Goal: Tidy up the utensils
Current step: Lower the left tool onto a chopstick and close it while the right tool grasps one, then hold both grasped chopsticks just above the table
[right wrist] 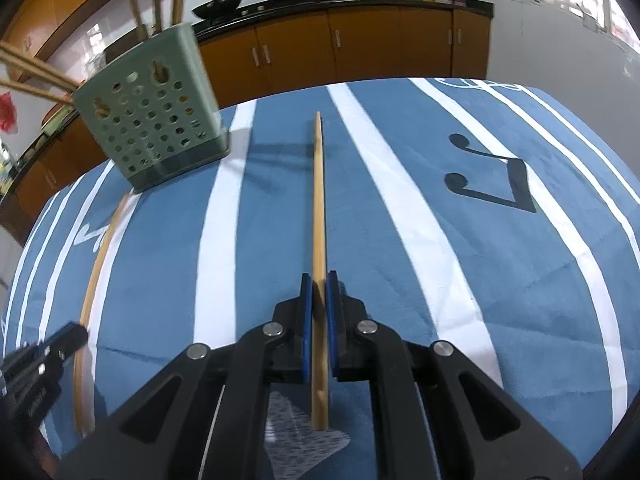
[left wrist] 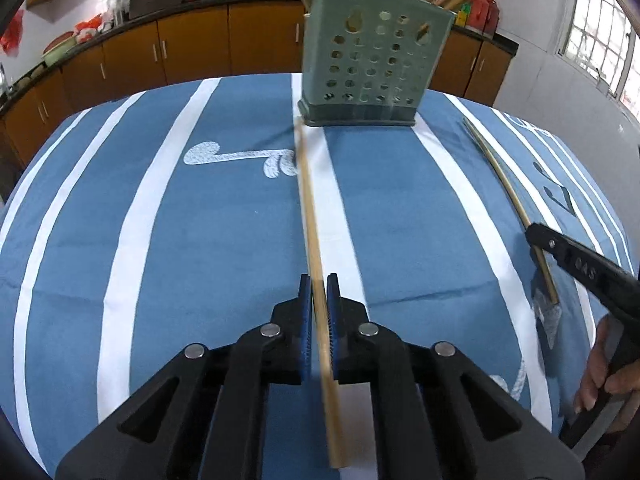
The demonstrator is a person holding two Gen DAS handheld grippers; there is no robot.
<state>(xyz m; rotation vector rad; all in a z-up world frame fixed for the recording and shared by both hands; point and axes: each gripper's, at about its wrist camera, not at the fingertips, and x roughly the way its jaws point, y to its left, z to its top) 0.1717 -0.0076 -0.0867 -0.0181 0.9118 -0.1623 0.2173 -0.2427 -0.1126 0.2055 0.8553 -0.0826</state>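
You have 2 chopsticks in hand and none of these 2 is in the holder yet. Your left gripper (left wrist: 318,294) is closed tight on one bamboo chopstick (left wrist: 310,208), gripped toward its butt end, so the long part runs forward from the jaws and its tip lies just beside the near left corner of the green perforated utensil holder (left wrist: 374,68). Your right gripper (right wrist: 319,294) is likewise clamped on a second chopstick (right wrist: 319,200), which points straight ahead of it over the blue striped cloth on the bench (right wrist: 500,280); for this gripper the holder sits ahead and to the left, well apart from the chopstick's tip.

Several chopsticks already stand in the holder, leaning out of its top, so part of the sorting looks done. What is left, as far as you can see, is to carry these 2 up and drop them in; no other loose utensil shows on the cloth.

Both grippers pitch steeply down toward the bench, side by side, the left one blurred at its chopstick.
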